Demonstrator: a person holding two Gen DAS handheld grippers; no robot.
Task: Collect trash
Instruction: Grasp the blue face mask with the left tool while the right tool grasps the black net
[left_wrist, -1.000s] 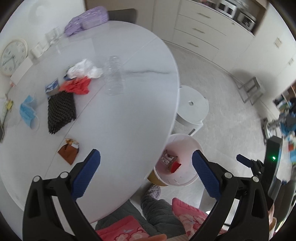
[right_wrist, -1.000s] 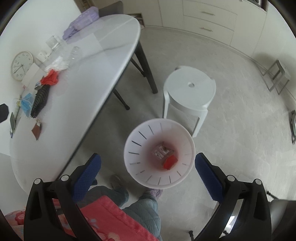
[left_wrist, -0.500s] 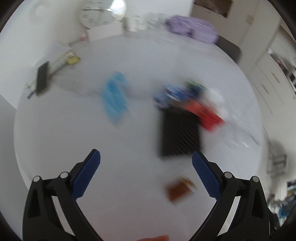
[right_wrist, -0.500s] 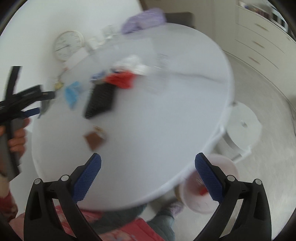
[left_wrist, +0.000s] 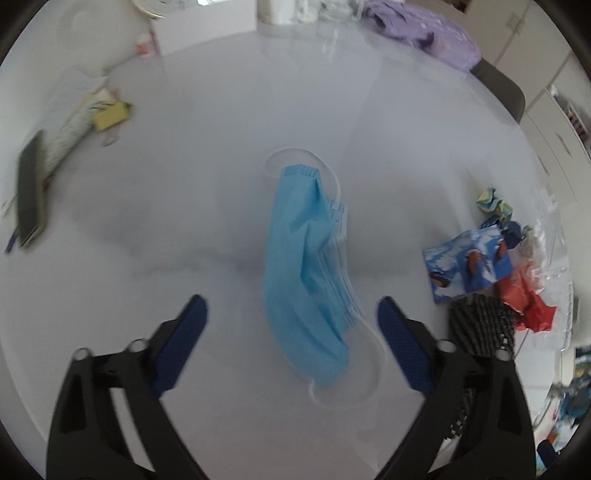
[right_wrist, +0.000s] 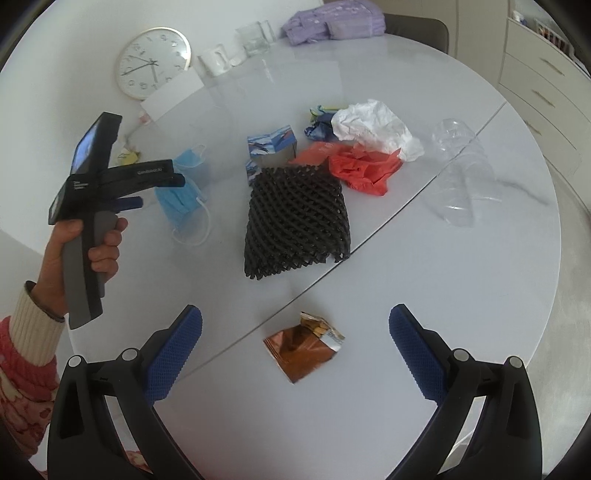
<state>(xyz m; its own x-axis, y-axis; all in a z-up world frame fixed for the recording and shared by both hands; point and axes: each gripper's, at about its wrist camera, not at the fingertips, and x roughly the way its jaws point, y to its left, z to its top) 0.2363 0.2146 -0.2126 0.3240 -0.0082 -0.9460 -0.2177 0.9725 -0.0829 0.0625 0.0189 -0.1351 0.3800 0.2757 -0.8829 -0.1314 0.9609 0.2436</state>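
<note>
the left gripper (left_wrist: 291, 325) hangs steeply over a blue face mask (left_wrist: 308, 280) that lies flat on the white table (left_wrist: 192, 177), and its jaws are closing with the mask between them but not yet pressed, so nothing is held. to do this pick well, the person would likely sink the jaws until the tips meet the table on either side of the mask's pleated body, then pinch the cloth itself rather than a thin ear loop (left_wrist: 365, 373), which could slip out or let the mask dangle. the mask is limp, so it will probably bunch up as the jaws meet; a bite near its middle looks safest. the right gripper (right_wrist: 295, 343) waits with its jaws released wide above a brown foil wrapper (right_wrist: 301, 343), gripping nothing. further along the table lie a black foam net (right_wrist: 295, 218), a red plastic bag (right_wrist: 360, 164), crumpled white paper (right_wrist: 373, 123), a blue snack packet (right_wrist: 271, 144) and a clear plastic bottle (right_wrist: 461, 173), all close together. a round clock (right_wrist: 153, 62) leans at the far side beside glasses and a mug, with a purple bundle (right_wrist: 332, 18) at the far edge. the tabletop is smooth, glossy and pale, with a seam across it; white drawers stand to the right of the room.
</note>
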